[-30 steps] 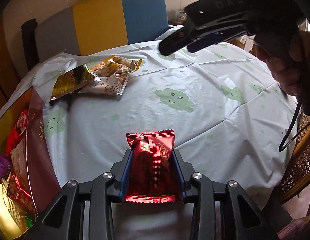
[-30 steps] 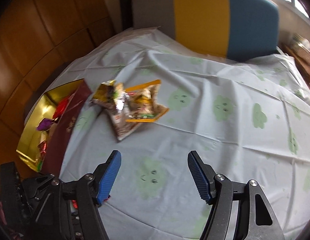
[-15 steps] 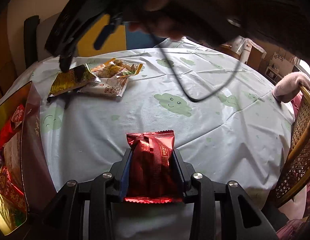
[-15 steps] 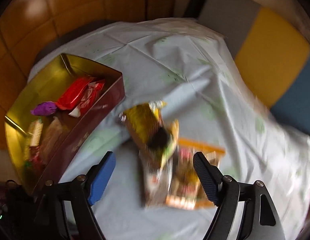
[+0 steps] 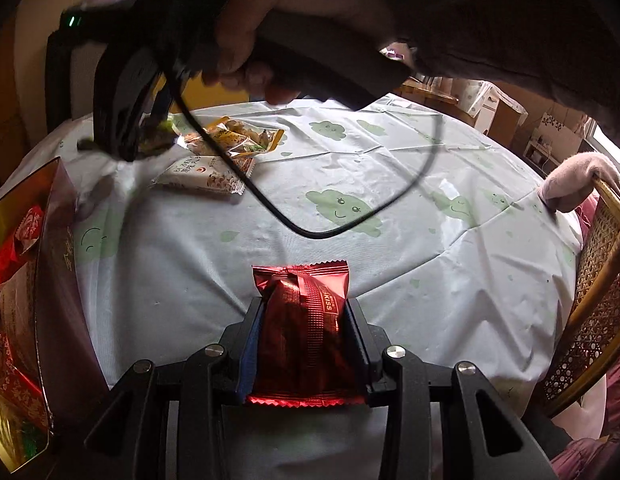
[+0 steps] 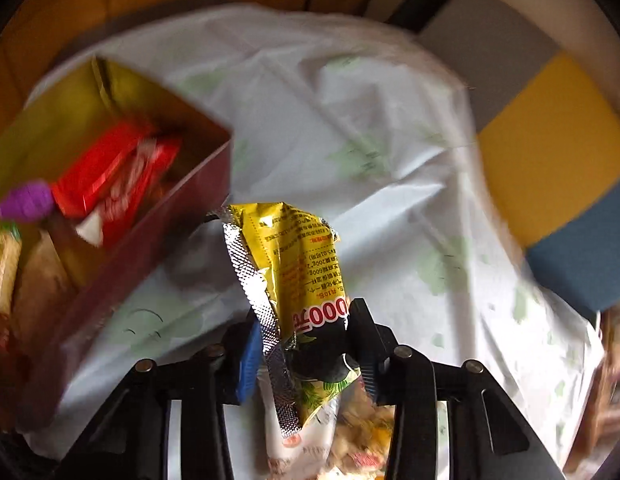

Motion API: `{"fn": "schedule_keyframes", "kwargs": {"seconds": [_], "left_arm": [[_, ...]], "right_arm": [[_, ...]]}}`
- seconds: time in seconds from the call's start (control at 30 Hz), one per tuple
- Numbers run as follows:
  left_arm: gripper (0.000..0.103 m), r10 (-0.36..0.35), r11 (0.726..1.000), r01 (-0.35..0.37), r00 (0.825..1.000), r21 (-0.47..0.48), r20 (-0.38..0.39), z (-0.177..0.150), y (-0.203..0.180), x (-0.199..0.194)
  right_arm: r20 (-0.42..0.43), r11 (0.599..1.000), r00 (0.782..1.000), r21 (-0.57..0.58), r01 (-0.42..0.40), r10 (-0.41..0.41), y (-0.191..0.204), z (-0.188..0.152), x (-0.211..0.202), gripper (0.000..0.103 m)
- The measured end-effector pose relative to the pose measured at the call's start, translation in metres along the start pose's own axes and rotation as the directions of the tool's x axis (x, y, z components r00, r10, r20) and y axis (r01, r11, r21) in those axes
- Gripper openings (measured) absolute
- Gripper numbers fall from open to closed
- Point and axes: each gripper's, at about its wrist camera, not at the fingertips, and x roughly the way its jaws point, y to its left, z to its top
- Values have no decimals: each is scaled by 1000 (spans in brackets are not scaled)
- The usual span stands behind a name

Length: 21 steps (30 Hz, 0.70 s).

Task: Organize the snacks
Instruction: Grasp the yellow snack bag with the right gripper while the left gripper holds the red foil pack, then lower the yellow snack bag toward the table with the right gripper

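Observation:
My left gripper (image 5: 304,312) is shut on a red foil snack packet (image 5: 306,332), held over the near edge of the table. In the right wrist view my right gripper (image 6: 306,320) is closing its jaws, and a yellow packet with a silver seam (image 6: 294,264) stands pinched between the pads. The left wrist view shows that right gripper (image 5: 122,136) at the far left, over the pile. A white packet (image 5: 206,172) and a clear orange-edged packet (image 5: 238,140) lie beside it. The dark red box with a gold inside (image 6: 182,216) (image 5: 58,280) holds several snacks.
A person's hand (image 5: 246,40) grips the right tool, and its black cable (image 5: 349,224) hangs over the cloud-print tablecloth (image 5: 429,240). A grey, yellow and blue chair back (image 6: 549,140) stands behind the table. A wicker chair (image 5: 593,300) is at the right edge.
The right gripper swung left across the table to the pile beside the box, rolled, and closed around the yellow packet. The left gripper stayed put with the red packet.

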Motion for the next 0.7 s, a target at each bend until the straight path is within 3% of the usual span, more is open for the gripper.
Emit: {"fn": "schedule_keyframes", "kwargs": {"seconds": [0.23,0.37,0.53,0.63,0.7], "left_arm": [[39,18,1000,-18,1000,-4,-1,-1,-3,-1],[39,29,1000,-29,1000,-5,-3,0,-5,0],[39,44,999,-44,999,-8,-10,0,-8,0],[39,55,998,-55,998,-5,-19,2,-9,1],[39,61,998,-61,998,-6,-25,3,-10,2]], "right_arm": [[43,978,998,205,-44,36,-41,-46,-61,41],[-9,953,999,301,-31,35,-54,-104,-75,41],[-105,913,993,408,-7,54,-57,-171,-64,41],[-88,888,991,457,-51,102,-57,-192,-59,46],[-28,862,992,498,-95,126,-58,-196,-58,57]]}}
